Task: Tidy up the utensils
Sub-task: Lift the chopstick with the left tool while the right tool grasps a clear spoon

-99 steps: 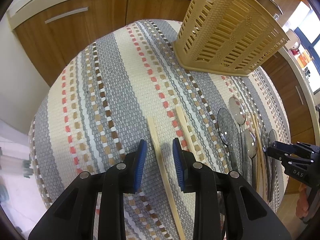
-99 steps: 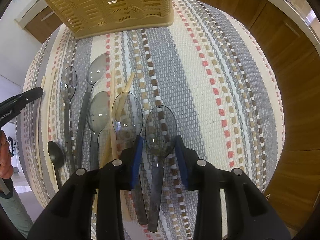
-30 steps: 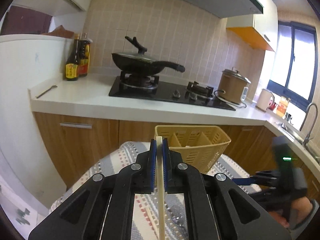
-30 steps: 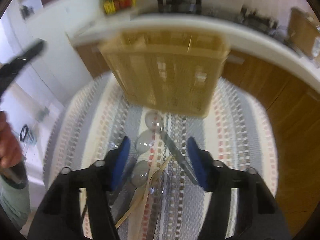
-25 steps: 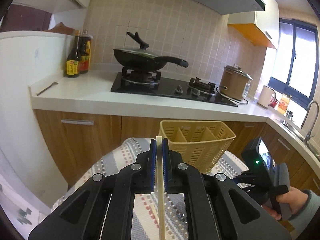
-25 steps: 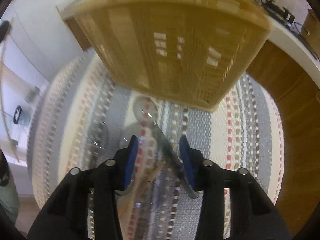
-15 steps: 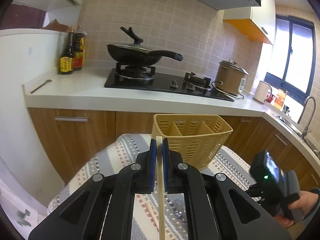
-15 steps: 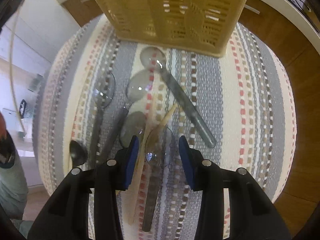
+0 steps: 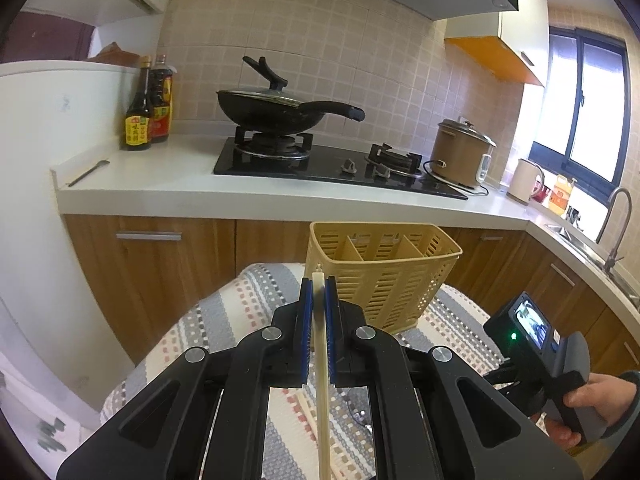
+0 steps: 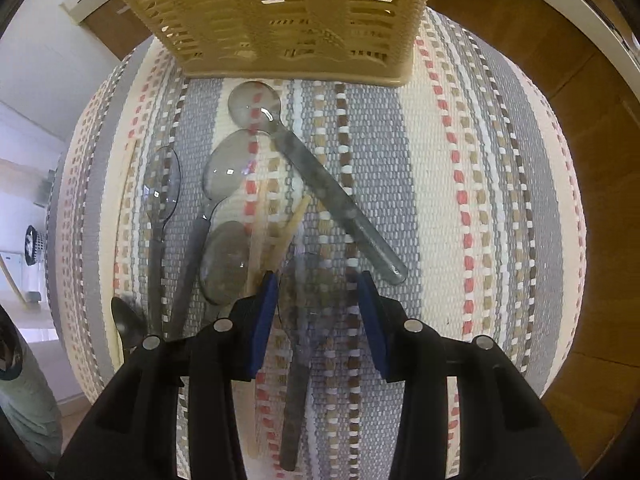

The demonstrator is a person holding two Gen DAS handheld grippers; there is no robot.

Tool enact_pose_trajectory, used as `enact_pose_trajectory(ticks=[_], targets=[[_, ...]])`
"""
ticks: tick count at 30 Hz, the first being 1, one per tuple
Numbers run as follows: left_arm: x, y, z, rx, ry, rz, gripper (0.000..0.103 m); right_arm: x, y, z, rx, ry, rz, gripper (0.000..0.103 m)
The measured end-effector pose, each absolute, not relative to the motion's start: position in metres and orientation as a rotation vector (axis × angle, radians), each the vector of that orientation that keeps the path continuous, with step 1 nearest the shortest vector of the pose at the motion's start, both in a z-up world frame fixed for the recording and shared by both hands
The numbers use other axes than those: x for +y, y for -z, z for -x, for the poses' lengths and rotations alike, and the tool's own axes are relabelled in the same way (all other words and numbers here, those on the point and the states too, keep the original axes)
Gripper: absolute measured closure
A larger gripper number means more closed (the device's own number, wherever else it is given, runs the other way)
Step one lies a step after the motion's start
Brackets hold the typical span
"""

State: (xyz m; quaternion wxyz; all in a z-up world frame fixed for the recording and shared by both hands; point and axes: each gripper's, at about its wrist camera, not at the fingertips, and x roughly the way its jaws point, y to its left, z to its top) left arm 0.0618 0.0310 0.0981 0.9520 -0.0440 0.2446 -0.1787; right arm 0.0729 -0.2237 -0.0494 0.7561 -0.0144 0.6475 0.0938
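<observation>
My left gripper [image 9: 318, 292] is shut on a pale wooden chopstick [image 9: 322, 380], held level above the striped cloth, just in front of the yellow slotted utensil basket [image 9: 384, 272]. My right gripper [image 10: 318, 292] is open and low over the cloth, its jaws on either side of a clear grey spoon [image 10: 304, 320]. Several more clear spoons lie there, one slanted [image 10: 320, 184] below the basket [image 10: 280, 12], with chopsticks [image 10: 276, 236] among them. A small black spoon [image 10: 126, 322] lies at the left.
The striped cloth [image 10: 460, 200] covers a round table. Behind it are wooden cabinets and a white counter [image 9: 160, 188] with a hob, a black wok [image 9: 276, 108], bottles and a rice cooker. The right hand-held unit [image 9: 536, 344] shows at the lower right.
My left gripper closed on a chopstick, lifted it off the cloth and now holds steady. My right gripper tossed a spoon toward the basket, then dropped back over another spoon.
</observation>
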Motion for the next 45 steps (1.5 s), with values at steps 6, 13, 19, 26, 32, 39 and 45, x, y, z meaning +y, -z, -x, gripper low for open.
enact_pose_trajectory(ticks=[6, 13, 19, 26, 32, 39, 45], targets=[[0.031, -0.094, -0.063, 0.506, 0.363, 0.091, 0.099, -0.212, 0.053, -0.076, 1.431, -0.16, 0.092, 0.065], [0.033, -0.09, -0.062, 0.504, 0.379, 0.106, 0.099, -0.206, 0.04, -0.062, 1.343, -0.156, 0.162, 0.073], [0.035, -0.117, -0.052, 0.397, 0.411, 0.144, 0.099, -0.212, -0.033, -0.031, 1.077, -0.238, 0.102, 0.073], [0.029, -0.174, -0.056, 0.222, 0.395, 0.164, 0.099, -0.219, -0.137, -0.026, 0.697, -0.278, 0.031, 0.073], [0.013, -0.213, -0.094, 0.085, 0.365, 0.195, 0.099, -0.224, -0.194, -0.061, 0.429, -0.205, 0.006, 0.073], [-0.015, -0.203, -0.149, 0.029, 0.388, 0.225, 0.099, -0.237, -0.193, -0.114, 0.252, -0.062, 0.032, 0.073], [-0.031, -0.17, -0.174, -0.016, 0.351, 0.185, 0.099, -0.245, -0.163, -0.14, 0.238, -0.041, 0.025, 0.073]])
